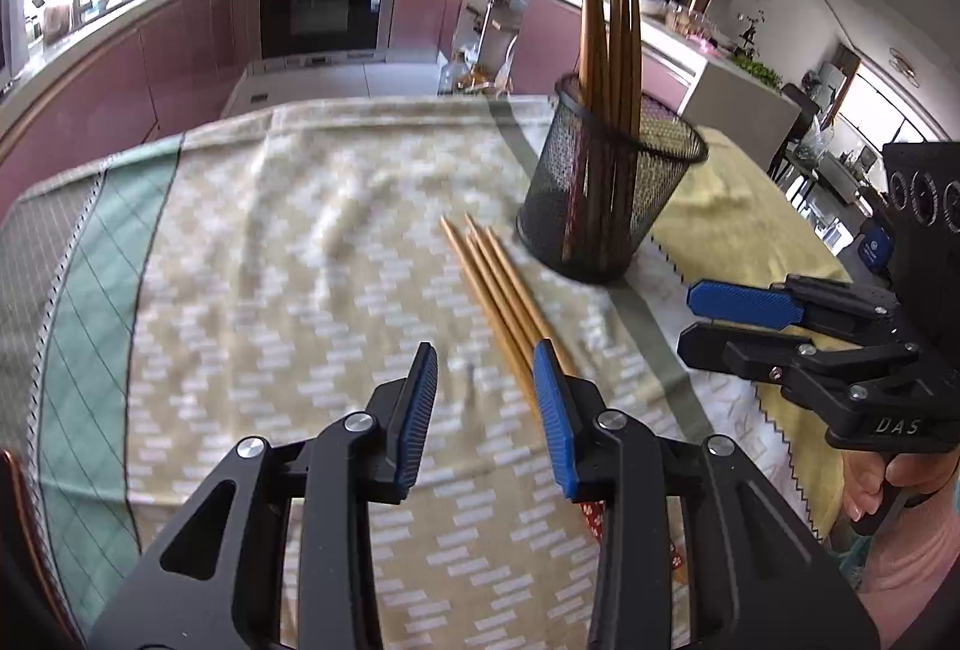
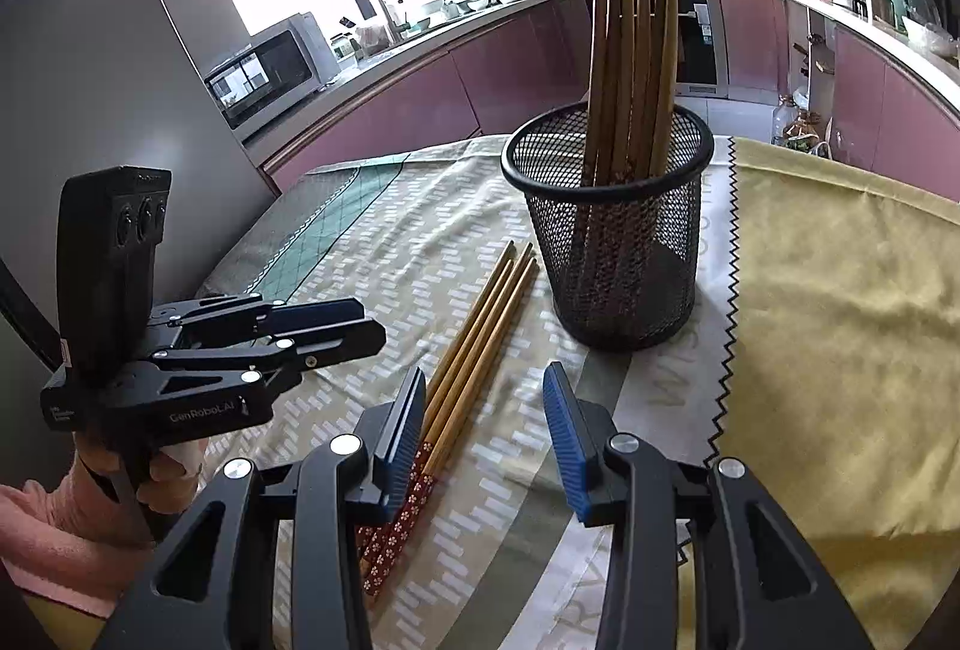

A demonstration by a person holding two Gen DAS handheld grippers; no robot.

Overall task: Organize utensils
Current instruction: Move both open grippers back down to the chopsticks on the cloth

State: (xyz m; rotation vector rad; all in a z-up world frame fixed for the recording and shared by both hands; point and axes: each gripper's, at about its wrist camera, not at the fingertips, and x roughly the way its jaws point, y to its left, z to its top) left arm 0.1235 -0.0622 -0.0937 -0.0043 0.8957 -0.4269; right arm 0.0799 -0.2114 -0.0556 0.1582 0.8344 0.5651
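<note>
Four loose chopsticks lie on the cloth-covered surface, long axis running near-to-far toward the mesh holder, just beside the left jaw of the nearer right gripper; both grippers' jaws are spread, empty.

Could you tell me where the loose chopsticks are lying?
The loose chopsticks lie flat on the cloth, just left of the mesh cup in the right wrist view.
</note>
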